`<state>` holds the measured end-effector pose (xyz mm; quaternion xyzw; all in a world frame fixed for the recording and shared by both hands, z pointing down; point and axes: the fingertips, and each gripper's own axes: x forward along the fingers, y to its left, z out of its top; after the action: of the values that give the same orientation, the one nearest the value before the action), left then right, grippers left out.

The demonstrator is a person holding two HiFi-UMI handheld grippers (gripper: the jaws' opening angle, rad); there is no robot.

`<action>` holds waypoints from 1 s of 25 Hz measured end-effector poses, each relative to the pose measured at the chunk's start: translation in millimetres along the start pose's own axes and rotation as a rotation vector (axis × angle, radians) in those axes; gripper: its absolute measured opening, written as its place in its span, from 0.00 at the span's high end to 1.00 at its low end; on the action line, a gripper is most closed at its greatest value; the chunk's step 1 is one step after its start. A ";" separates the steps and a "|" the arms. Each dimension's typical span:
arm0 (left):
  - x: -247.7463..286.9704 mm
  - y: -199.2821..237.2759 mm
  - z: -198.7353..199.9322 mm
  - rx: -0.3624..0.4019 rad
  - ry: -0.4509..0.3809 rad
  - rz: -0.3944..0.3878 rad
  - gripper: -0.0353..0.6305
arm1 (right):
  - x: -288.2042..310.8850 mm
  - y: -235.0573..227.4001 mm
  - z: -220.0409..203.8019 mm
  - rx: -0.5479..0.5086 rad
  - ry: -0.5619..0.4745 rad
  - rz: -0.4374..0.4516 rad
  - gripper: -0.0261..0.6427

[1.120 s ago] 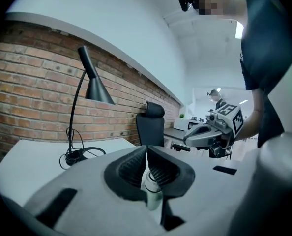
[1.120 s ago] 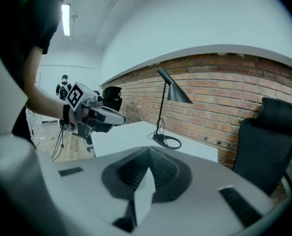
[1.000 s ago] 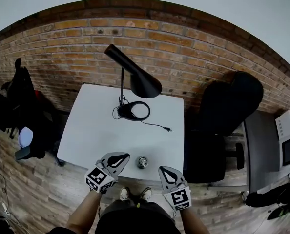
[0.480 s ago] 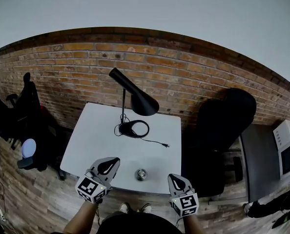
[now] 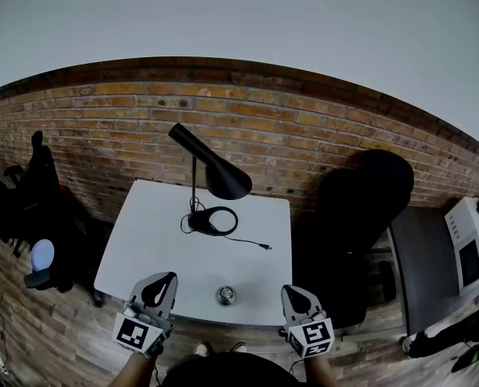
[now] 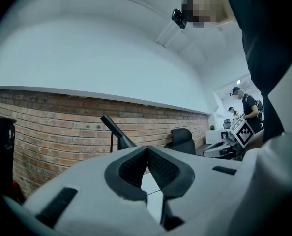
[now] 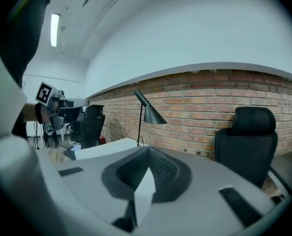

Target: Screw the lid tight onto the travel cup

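A small metal travel cup [image 5: 226, 294] stands near the front edge of the white table [image 5: 159, 240], seen from above in the head view. My left gripper [image 5: 165, 278] hovers at the table's front left, left of the cup, jaws shut and empty. My right gripper [image 5: 292, 290] hovers off the front right corner, right of the cup, also shut and empty. Both gripper views look level across the room; the left gripper [image 6: 147, 147] and right gripper [image 7: 148, 149] show their tips pressed together. The cup is in neither gripper view.
A black desk lamp [image 5: 211, 172] with round base and loose cord stands at the table's back. A black office chair [image 5: 360, 204] sits right of the table, a brick wall [image 5: 304, 127] behind. Dark chairs and gear crowd the left. People stand far off in both gripper views.
Both grippers have drawn back from the table toward the bottom of the view and risen. The head camera has tilted up, showing more wall. The cup has kept its place on the table.
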<state>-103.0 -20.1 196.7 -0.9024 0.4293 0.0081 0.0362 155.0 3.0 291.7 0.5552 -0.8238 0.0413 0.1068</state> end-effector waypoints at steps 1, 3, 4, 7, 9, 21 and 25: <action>-1.6 -1.4 4.9 0.010 -0.016 -0.002 0.91 | -0.3 -0.7 2.9 0.000 -0.004 -0.003 0.94; -7.5 -0.6 8.5 0.016 -0.030 0.004 0.91 | -0.6 -2.6 6.7 -0.006 -0.005 -0.006 0.94; -11.6 1.3 6.1 0.007 -0.023 0.016 0.91 | -0.8 -4.2 7.4 -0.010 -0.002 -0.009 0.94; -21.2 9.4 -0.8 -0.009 0.004 0.052 0.91 | -3.0 -10.2 8.2 -0.010 0.002 -0.030 0.94; -23.7 13.8 -6.4 -0.014 0.016 0.074 0.91 | -5.1 -13.7 8.5 0.002 -0.004 -0.042 0.94; -1.3 2.9 -22.3 -0.009 0.023 0.045 0.91 | -12.5 -24.8 14.2 0.073 -0.075 -0.089 0.94; -2.1 0.8 -22.2 -0.006 0.023 0.043 0.91 | -13.4 -27.7 23.5 0.085 -0.112 -0.100 0.94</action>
<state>-105.3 -20.6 218.9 -0.8932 0.4488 -0.0001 0.0283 182.3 0.2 264.4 0.6010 -0.7973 0.0397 0.0391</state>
